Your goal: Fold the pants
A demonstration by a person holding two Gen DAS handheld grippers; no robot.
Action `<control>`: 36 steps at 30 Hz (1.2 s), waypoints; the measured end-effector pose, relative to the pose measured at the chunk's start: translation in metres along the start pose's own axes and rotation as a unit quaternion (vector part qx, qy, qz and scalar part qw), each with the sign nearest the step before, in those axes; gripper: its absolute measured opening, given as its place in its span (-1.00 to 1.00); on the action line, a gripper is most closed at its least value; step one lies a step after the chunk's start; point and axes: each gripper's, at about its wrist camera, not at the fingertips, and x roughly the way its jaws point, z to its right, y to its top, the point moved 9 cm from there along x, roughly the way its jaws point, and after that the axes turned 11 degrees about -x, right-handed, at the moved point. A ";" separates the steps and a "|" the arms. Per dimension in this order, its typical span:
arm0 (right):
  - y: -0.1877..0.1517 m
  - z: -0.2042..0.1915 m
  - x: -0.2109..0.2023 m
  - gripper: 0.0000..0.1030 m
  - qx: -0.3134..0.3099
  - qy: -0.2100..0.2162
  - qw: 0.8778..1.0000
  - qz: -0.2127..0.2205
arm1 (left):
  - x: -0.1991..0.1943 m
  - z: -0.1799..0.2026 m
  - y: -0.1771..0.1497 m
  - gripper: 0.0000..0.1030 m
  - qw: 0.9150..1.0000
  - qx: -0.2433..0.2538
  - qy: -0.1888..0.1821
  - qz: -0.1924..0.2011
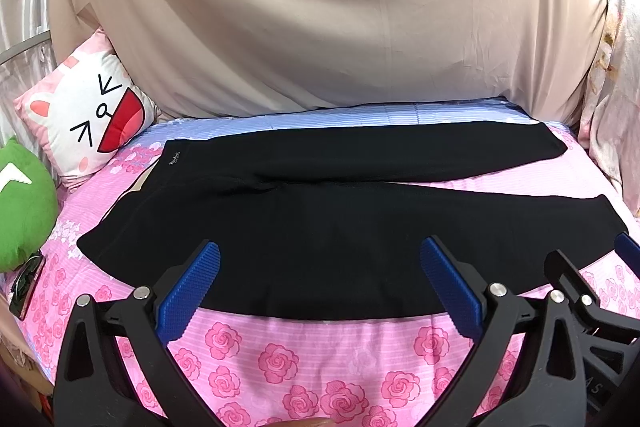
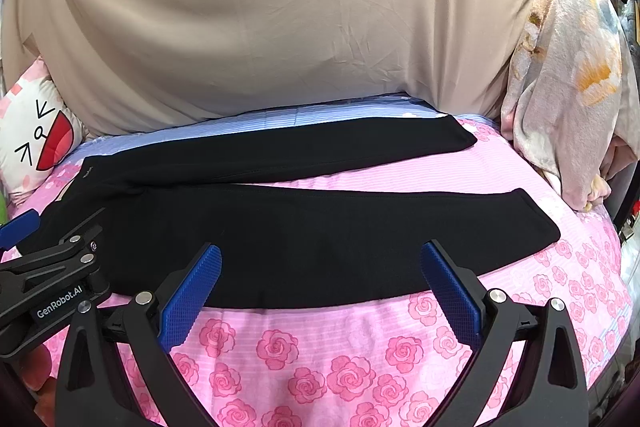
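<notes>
Black pants (image 1: pixel 320 215) lie flat on a pink rose bedsheet (image 1: pixel 280 359), waistband to the left and both legs running right, slightly apart. The near leg ends at a hem (image 2: pixel 536 223). My left gripper (image 1: pixel 320 245) is open, its blue pads just over the pants' near edge below the seat. My right gripper (image 2: pixel 320 249) is also open, hovering at the near edge of the front leg (image 2: pixel 320 227). The two grippers sit side by side. A blue pad (image 1: pixel 628 247) of the right one shows in the left wrist view. Neither gripper holds cloth.
A cat-face pillow (image 1: pixel 88 123) and a green plush (image 1: pixel 24 203) sit at the left. A beige cloth (image 1: pixel 320 27) hangs behind the bed. A floral blanket (image 2: pixel 568 87) is bunched at the right. A dark flat object (image 1: pixel 26 287) lies by the left edge.
</notes>
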 end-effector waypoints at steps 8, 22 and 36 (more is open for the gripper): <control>0.001 -0.001 0.001 0.90 -0.002 0.001 1.000 -0.001 | 0.000 -0.001 0.001 0.91 1.000 -0.001 -0.001 -0.001; 0.003 0.000 0.017 0.90 -0.001 0.004 1.000 -0.013 | 0.016 0.002 0.004 0.91 1.000 0.003 0.005 -0.009; 0.044 0.101 0.107 0.90 0.027 0.071 0.997 -0.035 | 0.081 -0.031 0.032 0.91 0.997 0.021 0.064 -0.027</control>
